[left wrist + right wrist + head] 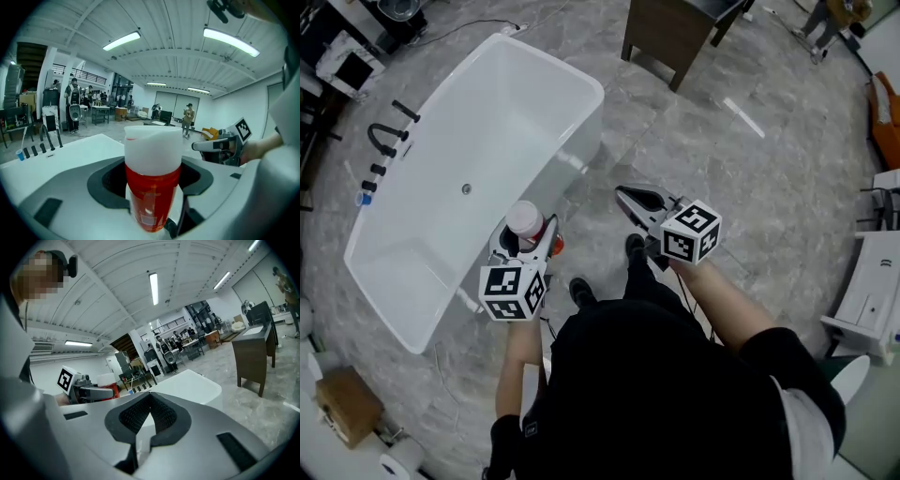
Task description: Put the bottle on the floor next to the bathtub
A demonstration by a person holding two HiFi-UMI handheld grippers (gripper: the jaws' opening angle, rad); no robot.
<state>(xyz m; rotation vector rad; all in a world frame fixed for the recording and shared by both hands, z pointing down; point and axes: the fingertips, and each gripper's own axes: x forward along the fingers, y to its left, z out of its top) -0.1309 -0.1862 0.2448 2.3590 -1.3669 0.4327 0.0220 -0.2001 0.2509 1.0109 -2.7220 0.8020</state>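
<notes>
A red bottle [526, 223] with a white cap stands upright between the jaws of my left gripper [528, 240], which is shut on it. It hangs above the grey floor just off the near rim of the white bathtub [572, 122]. The left gripper view shows the bottle [152, 187] clamped at its red body, with the tub [70, 157] behind it. My right gripper [636, 198] is held to the right over bare floor, its jaws shut with nothing between them. In the right gripper view the right gripper [150, 399] points toward the tub [187, 383].
A black faucet [384, 141] stands at the tub's far side. A dark wooden cabinet [675, 33] is at the back, white fixtures [872, 291] at the right, a cardboard box [347, 403] at the lower left. My shoes [581, 292] are on the floor by the tub.
</notes>
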